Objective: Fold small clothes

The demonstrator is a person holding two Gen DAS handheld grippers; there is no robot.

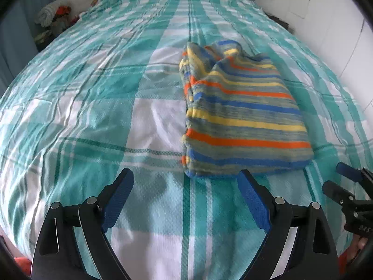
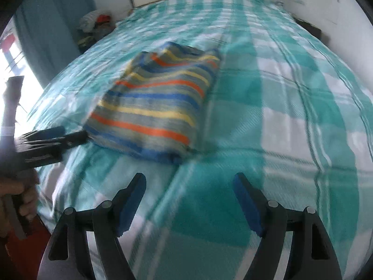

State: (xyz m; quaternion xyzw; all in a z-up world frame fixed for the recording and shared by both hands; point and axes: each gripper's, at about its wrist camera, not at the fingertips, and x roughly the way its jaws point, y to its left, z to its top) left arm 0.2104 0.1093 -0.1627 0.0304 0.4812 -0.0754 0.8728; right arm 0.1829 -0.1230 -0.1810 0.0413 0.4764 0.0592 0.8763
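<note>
A folded striped garment [image 1: 244,112] [image 2: 158,107] in grey, blue, yellow and orange lies on the teal-and-white checked bedspread [image 1: 93,93] [image 2: 279,93]. My left gripper [image 1: 185,175] hangs open just short of its near edge, with only bedspread between the blue pads. In the right wrist view the left gripper [image 2: 71,132] sits by the garment's near left corner. My right gripper [image 2: 189,178] is open too, holding nothing and a little back from the near edge. The left wrist view shows that right gripper [image 1: 333,177] off the garment's near right corner.
A heap of clothes [image 1: 53,16] [image 2: 95,23] sits beside the bed at the far left. A white wall [image 1: 326,11] runs along the bed's right side, and a blue curtain [image 2: 51,23] hangs at the left. A hand [image 2: 23,193] grips the left tool's handle.
</note>
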